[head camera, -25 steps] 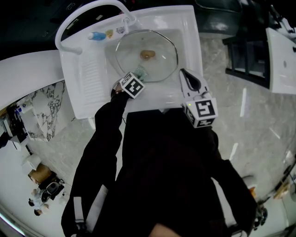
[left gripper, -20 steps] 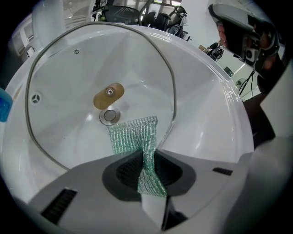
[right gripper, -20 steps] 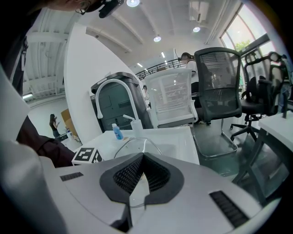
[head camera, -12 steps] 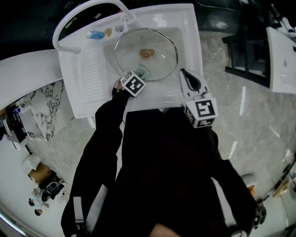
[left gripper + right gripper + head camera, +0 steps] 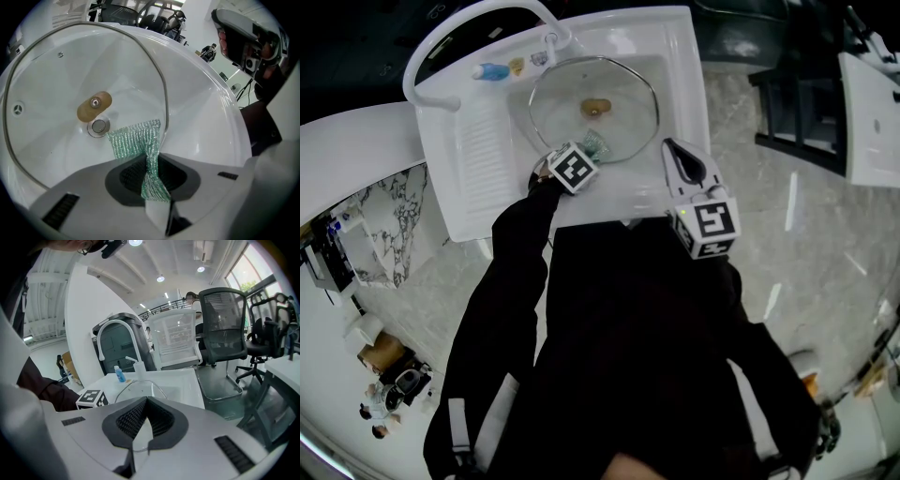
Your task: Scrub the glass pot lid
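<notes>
The glass pot lid [image 5: 623, 89] lies in the white sink basin, its brown knob [image 5: 594, 109] near the middle. In the left gripper view the lid's metal rim [image 5: 164, 93] curves past the knob [image 5: 94, 106] and the drain [image 5: 98, 125]. My left gripper [image 5: 586, 155] is shut on a green mesh scrub cloth [image 5: 140, 145], whose free end rests on the lid near its front rim. The cloth [image 5: 598, 143] shows just beyond the marker cube. My right gripper [image 5: 673, 150] hovers over the sink's front right rim, shut with nothing in it, beside the lid's edge.
The white sink [image 5: 684, 56] has a ribbed drainboard [image 5: 483, 155] at its left and a curved white bar [image 5: 441, 47] behind. A blue bottle [image 5: 492, 71] lies by the tap. Office chairs [image 5: 225, 329] stand beyond the sink, and marble floor lies to the right.
My left gripper has pushed the cloth a little farther and rightwards across the lid. The right gripper has stayed put.
</notes>
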Available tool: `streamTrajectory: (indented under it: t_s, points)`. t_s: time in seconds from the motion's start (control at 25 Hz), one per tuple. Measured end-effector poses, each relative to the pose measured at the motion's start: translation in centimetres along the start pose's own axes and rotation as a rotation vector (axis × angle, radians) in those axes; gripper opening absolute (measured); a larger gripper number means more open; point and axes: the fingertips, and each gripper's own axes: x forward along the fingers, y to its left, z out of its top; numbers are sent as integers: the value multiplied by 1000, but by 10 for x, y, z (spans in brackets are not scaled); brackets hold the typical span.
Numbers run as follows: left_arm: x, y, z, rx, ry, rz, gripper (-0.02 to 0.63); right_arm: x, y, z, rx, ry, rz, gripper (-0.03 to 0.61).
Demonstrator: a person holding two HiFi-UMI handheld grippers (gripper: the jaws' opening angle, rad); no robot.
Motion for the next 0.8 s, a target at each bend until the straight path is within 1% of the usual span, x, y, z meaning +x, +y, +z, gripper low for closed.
streamTrajectory:
  t_s: [0.16,0.24,0.4,0.6,0.68,0.8]
  points:
    - [-1,0,10,35,-14,7,66,0,0,3,29,-11,-4,3]
    - [2,-5,8,20,-4,-19,67,0,0,4,25,-7,-2,3]
    - [-5,-2,28,64,-53,-9,66,-1,0,-1,7,1,4,3]
    - [-4,-9,37,73,-64,-21,66,-3,-4,-1,4,0,-16,3]
    - [-3,-11,37,70,-58,-27,66,-3,-3,4,14,-19,-14,3]
    - [-3,-12,38,65,-54,-29,66,-6,-2,0,16,-9,-7,3]
